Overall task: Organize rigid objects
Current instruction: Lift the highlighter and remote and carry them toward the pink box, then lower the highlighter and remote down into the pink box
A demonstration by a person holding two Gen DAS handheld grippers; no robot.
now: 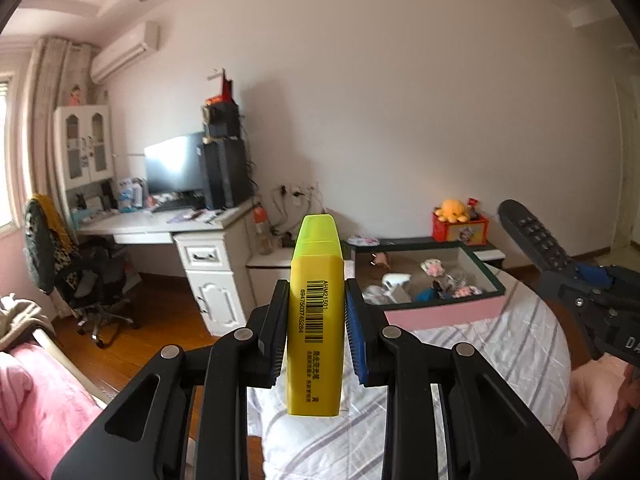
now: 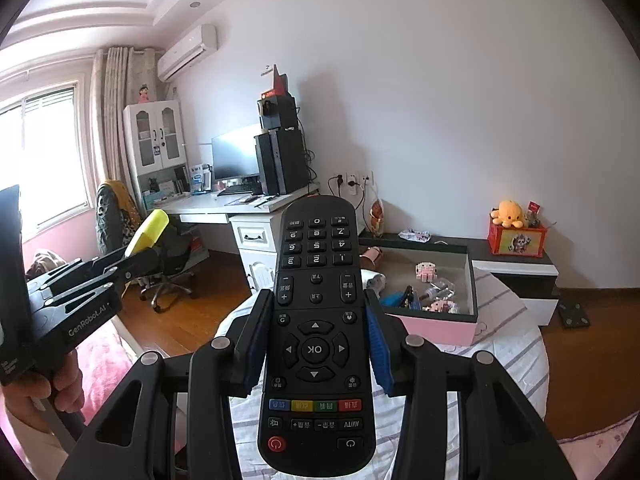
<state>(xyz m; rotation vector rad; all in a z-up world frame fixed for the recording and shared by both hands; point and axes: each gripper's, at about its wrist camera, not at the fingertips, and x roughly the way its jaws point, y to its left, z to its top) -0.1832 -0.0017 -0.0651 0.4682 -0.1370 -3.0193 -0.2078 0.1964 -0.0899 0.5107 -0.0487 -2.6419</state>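
Nearest the lens, left gripper [image 1: 316,320] is clamped on the yellow highlighter [image 1: 316,320] at mid-barrel, frame centre: judged light, stiff, smooth plastic, likely to pivot. Right gripper [image 2: 316,344] is clamped on the black remote [image 2: 316,336] across its middle, buttons up; judged heavier, rigid, long enough to tip. Beyond, right of centre, sits the pink box [image 2: 440,326] of small toys. Only the left view shows the highlighter's barcode; only the right shows the remote's keypad.

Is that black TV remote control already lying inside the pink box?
No, the black TV remote control is clamped between the right gripper fingers, held in the air short of the pink box.
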